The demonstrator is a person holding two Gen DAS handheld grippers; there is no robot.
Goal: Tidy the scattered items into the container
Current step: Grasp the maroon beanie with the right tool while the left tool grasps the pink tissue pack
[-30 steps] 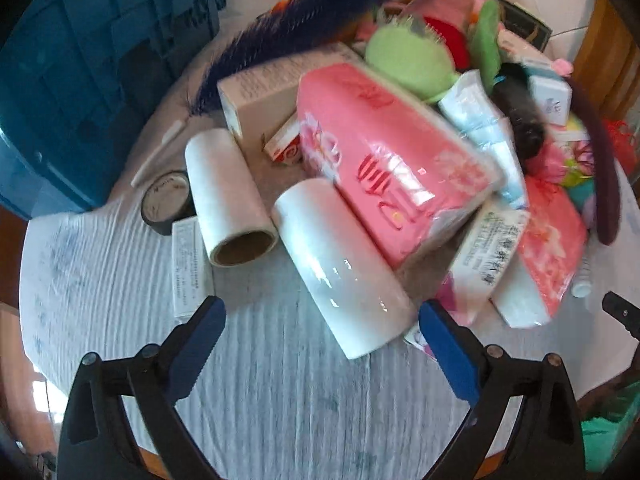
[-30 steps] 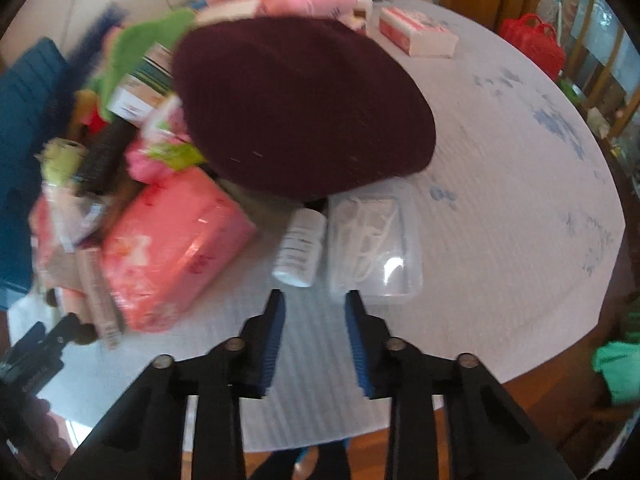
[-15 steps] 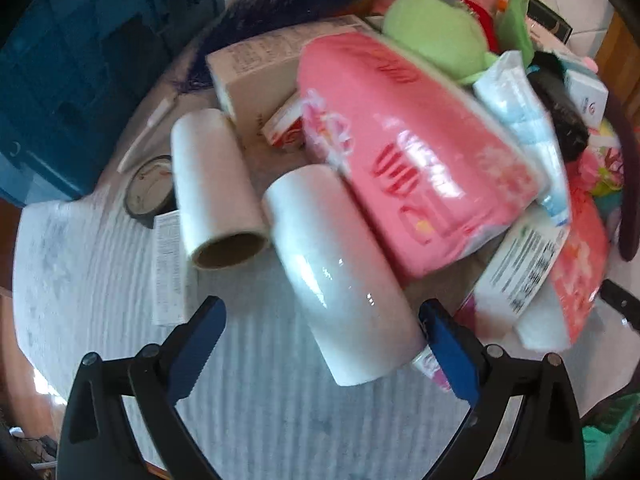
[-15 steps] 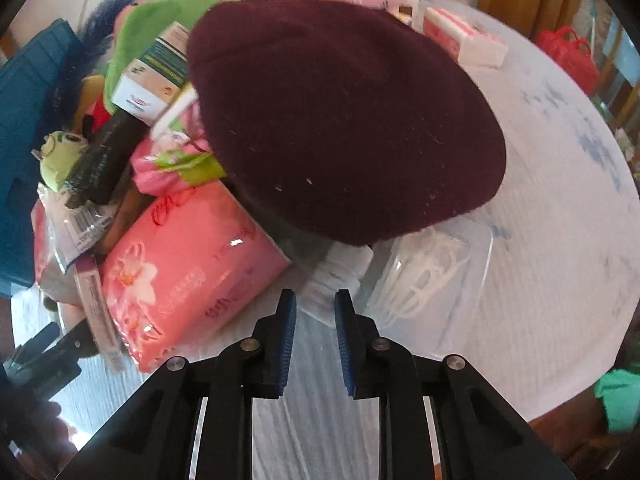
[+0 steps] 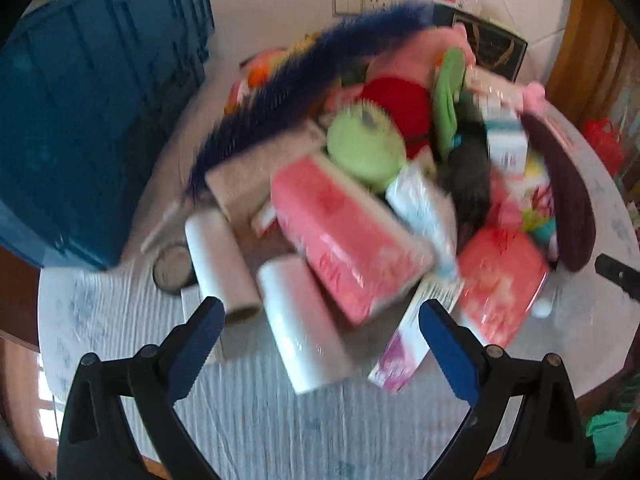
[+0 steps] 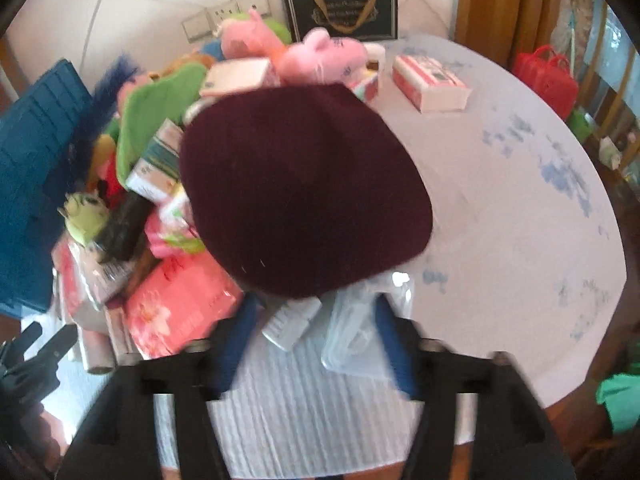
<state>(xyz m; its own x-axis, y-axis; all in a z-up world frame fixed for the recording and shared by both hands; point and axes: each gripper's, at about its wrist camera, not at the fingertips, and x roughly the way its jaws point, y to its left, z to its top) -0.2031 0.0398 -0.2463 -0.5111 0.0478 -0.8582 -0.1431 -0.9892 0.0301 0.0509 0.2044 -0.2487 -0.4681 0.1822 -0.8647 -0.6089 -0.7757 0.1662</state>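
- The left gripper point(image 5: 320, 328) is spread wide over the desk point(image 5: 280, 412), with nothing pinched; a white plastic-wrapped roll point(image 5: 304, 324) lies between its blue pads.
- The right gripper point(image 6: 316, 344) has just been opening, its pads apart over a small white bottle point(image 6: 292, 320) and a clear plastic box point(image 6: 356, 332).
- The scattered pile, topped by a maroon knitted hat point(image 6: 304, 188), sits beside the blue plastic crate point(image 5: 92, 120).

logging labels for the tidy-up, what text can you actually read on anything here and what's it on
None can be read as it stands.
Pink tissue pack: red characters, blurred.
Black gift bag: gold lettering, too small.
Small white bottle: label lines, blurred.
White and green box: print, blurred.
White and purple packet: print, blurred.
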